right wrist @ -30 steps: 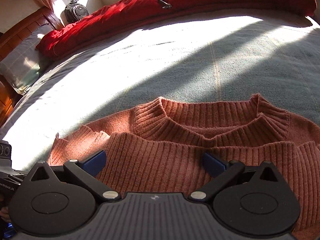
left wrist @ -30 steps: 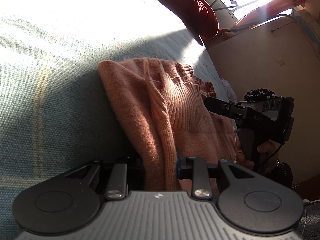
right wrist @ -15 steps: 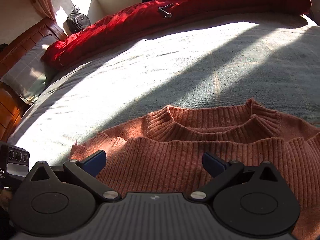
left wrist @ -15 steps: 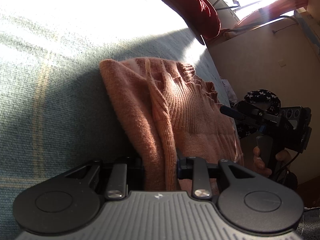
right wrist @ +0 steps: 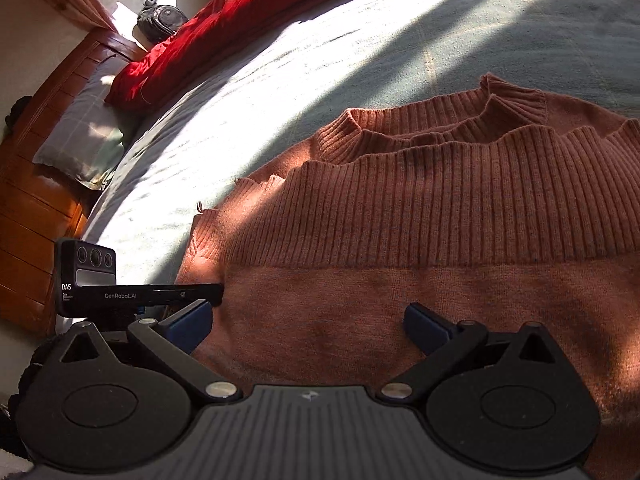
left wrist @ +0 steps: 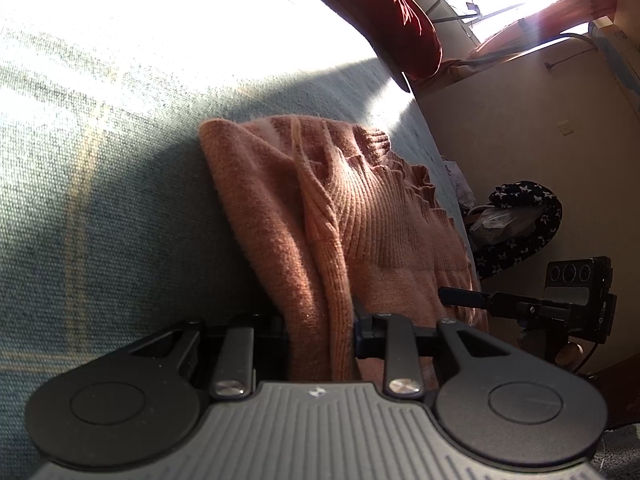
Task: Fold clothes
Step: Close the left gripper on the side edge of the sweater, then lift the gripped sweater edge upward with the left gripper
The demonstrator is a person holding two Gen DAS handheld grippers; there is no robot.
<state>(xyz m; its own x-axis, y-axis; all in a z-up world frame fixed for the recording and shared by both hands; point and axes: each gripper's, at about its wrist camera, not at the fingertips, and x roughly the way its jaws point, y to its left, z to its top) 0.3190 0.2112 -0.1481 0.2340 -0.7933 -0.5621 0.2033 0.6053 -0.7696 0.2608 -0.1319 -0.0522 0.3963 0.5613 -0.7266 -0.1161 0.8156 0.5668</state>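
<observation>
- Clamping the sweater's (left wrist: pixel 320 248) near edge, the left gripper (left wrist: pixel 320 344) had both fingers pressed into a bunched fold of knit.
- Right gripper (right wrist: pixel 308 320) hung over the sweater's near-left part with its blue pads (right wrist: pixel 188 326) spread wide, nothing between them.
- Sweater lay folded on the grey-green bedspread (right wrist: pixel 280 92), ribbed hem doubled up close to the collar (right wrist: pixel 432 128); red duvet (right wrist: pixel 224 28) sat at the far side.
- Risk, my read: the left grip caught several layers, so pulling could drag the whole stack and skew the fold.
- Risk: the loose knit could stretch or snag on a pad; frayed threads showed at the far-left edge.
- Risk: the grippers sat close at the same corner and could collide.
- Readable text on the left gripper's body in the right view: "DAS", "GenRobot.AI" (right wrist: pixel 120 295); the smaller print was illegible.
</observation>
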